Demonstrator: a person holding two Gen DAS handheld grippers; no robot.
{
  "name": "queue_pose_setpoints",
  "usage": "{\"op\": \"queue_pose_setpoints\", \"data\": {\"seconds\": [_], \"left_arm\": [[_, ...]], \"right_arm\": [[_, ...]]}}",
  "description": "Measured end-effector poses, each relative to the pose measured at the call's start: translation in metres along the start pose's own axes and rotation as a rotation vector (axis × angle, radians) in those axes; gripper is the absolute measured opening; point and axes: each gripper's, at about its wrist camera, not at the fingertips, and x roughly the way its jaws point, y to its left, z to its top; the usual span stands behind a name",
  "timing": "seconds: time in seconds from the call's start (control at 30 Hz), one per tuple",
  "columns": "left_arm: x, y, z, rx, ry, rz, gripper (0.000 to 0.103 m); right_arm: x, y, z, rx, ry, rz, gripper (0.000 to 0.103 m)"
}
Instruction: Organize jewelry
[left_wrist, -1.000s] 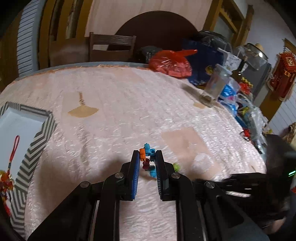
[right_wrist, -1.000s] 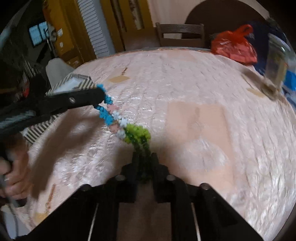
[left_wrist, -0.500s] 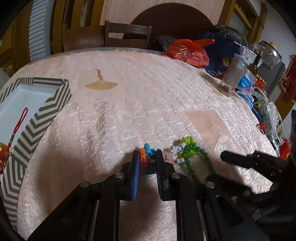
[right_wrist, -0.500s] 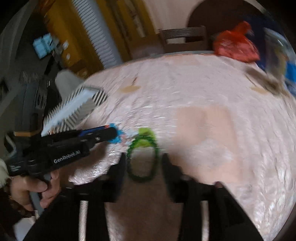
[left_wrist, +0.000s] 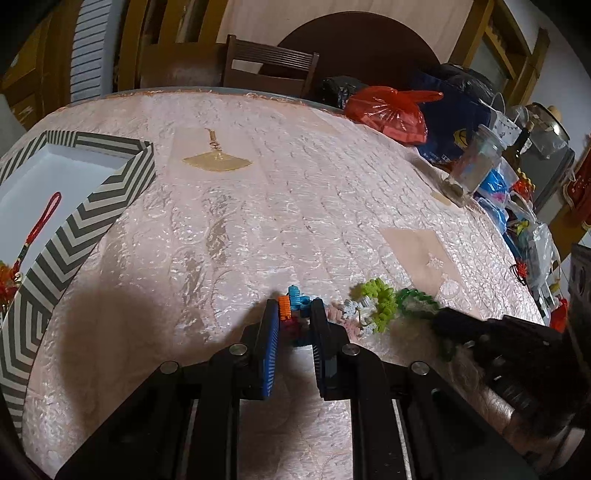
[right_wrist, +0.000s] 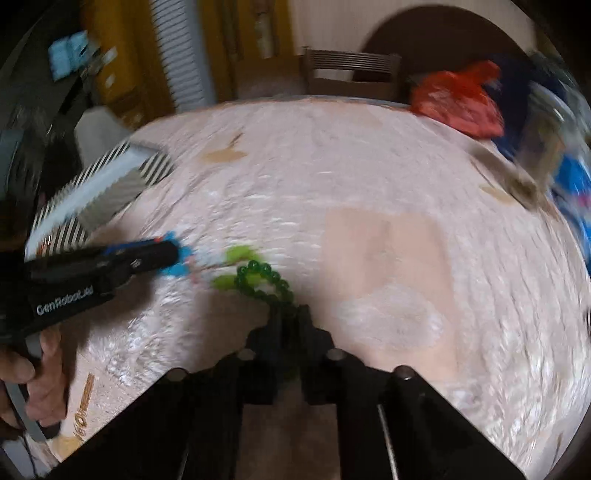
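Left wrist view: the left gripper (left_wrist: 295, 321) was seen clamped on the blue-and-orange end of the bead string (left_wrist: 364, 308), as it had been a second before. What had changed lay at the other end. Half a second earlier the right gripper (right_wrist: 290, 317) had been spread wide, with the green beads (right_wrist: 266, 280) lying loose on the cloth (left_wrist: 295, 184) between its fingers; now its fingers were drawn together on the dark green loop. The string was thus held at both ends, pale and lime beads sagging between the two tools just above the cloth.

The striped box (left_wrist: 92, 206), with a red tassel (left_wrist: 40, 221) already laid in it, stood well apart to the left. It was judged that the string had been regripped for a two-handed carry to the box. The right view was blurred, so the firmness of that grip could not be confirmed.
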Motion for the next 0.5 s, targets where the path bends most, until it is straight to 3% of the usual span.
{"op": "queue_pose_setpoints", "data": {"seconds": [0.17,0.3,0.5], "left_arm": [[0.000,-0.003,0.000,0.008,-0.004,0.021,0.040],[-0.011,-0.011,-0.004,0.040,-0.037,0.056,0.040],[-0.043,-0.018,0.004,0.034,-0.098,0.030,0.040]], "right_arm": [[-0.034,-0.031,-0.006,0.163,-0.112,0.076,0.007],[-0.054,-0.034,-0.003,0.183,-0.186,0.129,0.007],[-0.066,-0.031,0.004,0.191,-0.239,0.169,0.007]]}}
